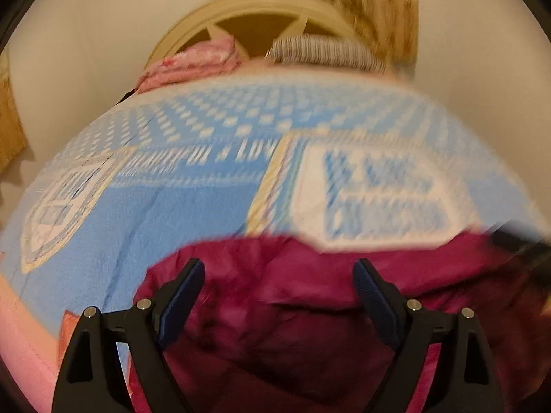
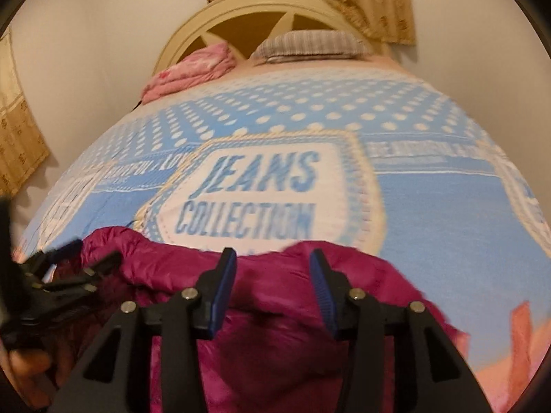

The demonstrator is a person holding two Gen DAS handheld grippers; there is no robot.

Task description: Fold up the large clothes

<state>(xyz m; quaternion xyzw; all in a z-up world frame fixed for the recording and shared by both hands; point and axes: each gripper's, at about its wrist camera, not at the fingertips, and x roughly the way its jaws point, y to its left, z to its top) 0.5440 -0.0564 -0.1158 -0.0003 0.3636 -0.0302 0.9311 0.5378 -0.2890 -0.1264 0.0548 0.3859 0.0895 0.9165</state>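
A large magenta padded garment (image 1: 292,309) lies bunched at the near edge of the bed, also in the right wrist view (image 2: 275,327). My left gripper (image 1: 279,275) is open, its fingers spread wide just above the garment. It shows at the left of the right wrist view (image 2: 69,268). My right gripper (image 2: 273,261) is open with a narrower gap, over the garment's far edge. A dark blurred part of it shows at the right of the left wrist view (image 1: 520,237).
The bed carries a light blue blanket (image 2: 430,206) with white dots and a "JEANS COLLECTION" patch. A folded pink cloth (image 2: 193,72) and a striped pillow (image 2: 310,44) lie by the cream headboard (image 2: 241,10). Curtains (image 2: 20,137) hang on the walls.
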